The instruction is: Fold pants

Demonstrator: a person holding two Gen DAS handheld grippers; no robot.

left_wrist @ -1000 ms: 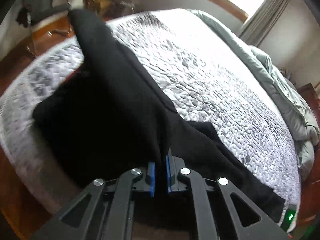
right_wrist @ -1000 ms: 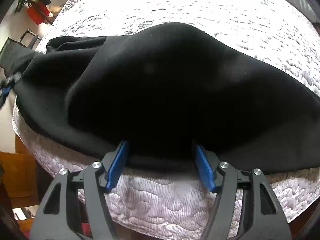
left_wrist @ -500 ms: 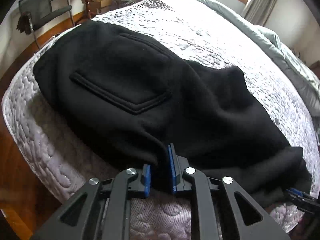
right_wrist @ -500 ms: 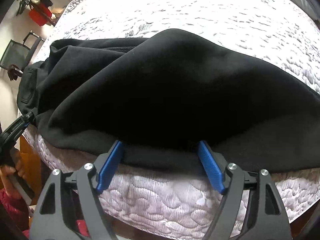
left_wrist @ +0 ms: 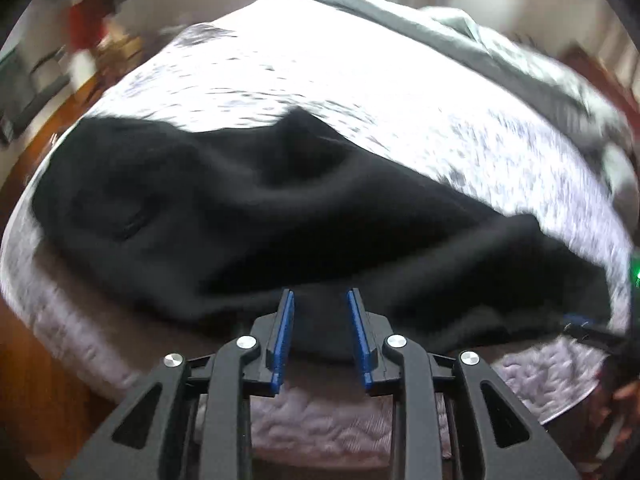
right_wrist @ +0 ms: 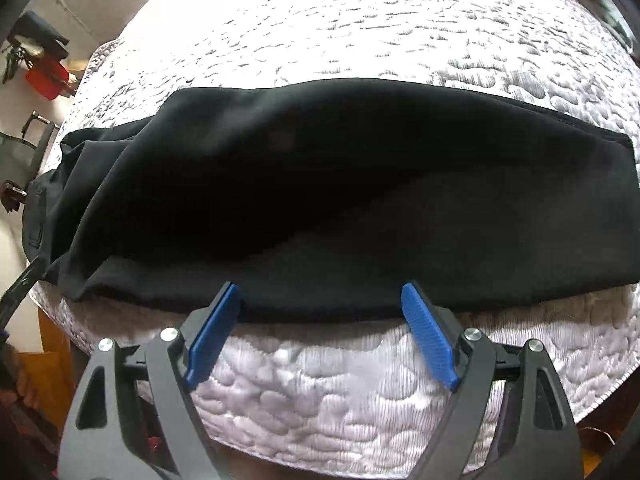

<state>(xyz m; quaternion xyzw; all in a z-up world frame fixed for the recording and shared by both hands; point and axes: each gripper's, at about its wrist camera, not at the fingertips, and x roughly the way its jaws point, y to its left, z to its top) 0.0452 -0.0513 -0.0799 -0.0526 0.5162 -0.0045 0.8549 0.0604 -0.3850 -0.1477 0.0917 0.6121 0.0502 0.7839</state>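
Note:
Black pants (left_wrist: 280, 216) lie rumpled along the near edge of the bed's white quilt (left_wrist: 320, 64); in the right wrist view the pants (right_wrist: 340, 184) form a long folded band. My left gripper (left_wrist: 322, 312) hangs over the near hem. Its jaws are opening, a flap of black cloth lies between the blue pads (left_wrist: 285, 324), and the pads no longer pinch it. My right gripper (right_wrist: 320, 304) stands wide and is still opening at the bed's edge. The hem sits between its fingertips, untouched by either pad.
A grey duvet (left_wrist: 520, 68) is bunched along the far right of the bed. A dark chair (right_wrist: 24, 148) and a red object (right_wrist: 48, 78) stand by the wall at left. Wooden floor (left_wrist: 28, 392) shows below the mattress edge (right_wrist: 340, 392).
The left gripper, shut on a raised fold of the pants, carried it over, laid it down and parted its jaws. The right gripper's jaws widened and drew back toward the hem.

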